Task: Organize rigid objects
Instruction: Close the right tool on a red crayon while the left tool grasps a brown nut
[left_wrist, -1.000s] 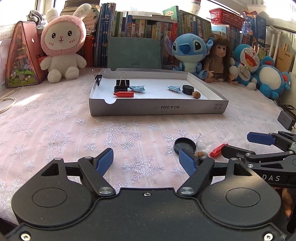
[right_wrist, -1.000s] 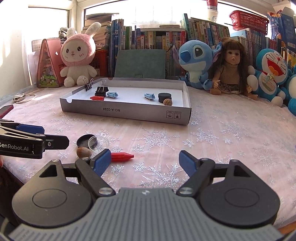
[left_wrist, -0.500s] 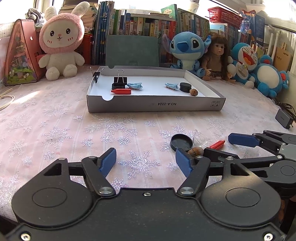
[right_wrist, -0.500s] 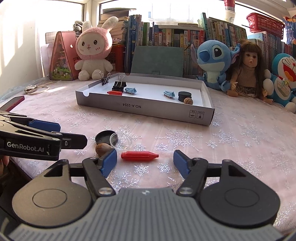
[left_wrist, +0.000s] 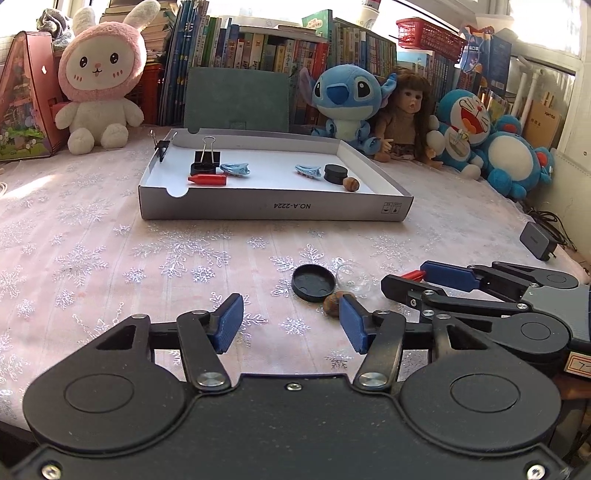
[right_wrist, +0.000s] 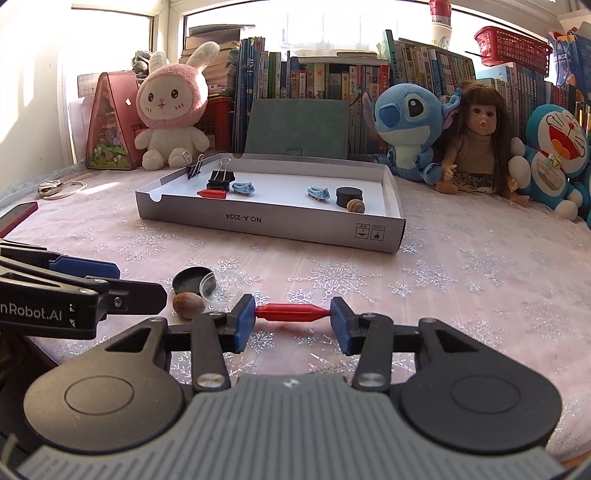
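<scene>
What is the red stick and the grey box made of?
The red stick, caught lengthwise between the right gripper jaws, looks like matte wax, maybe plastic: a crayon shape with one tapered end. The grey box looks like thin cardboard, with folded walls and printed marks.

A table under a pale pink cloth (right_wrist: 461, 258) patterned with silver snowflakes fills the foreground. At twelve o'clock a long row of upright books (right_wrist: 332, 79) lines the back, with bright windows (right_wrist: 110, 40) above it washing out the top edge (strongest toward eleven o'clock). A red basket (right_wrist: 511, 44) sits on the books at two o'clock. Sunlight falls across the cloth.
</scene>
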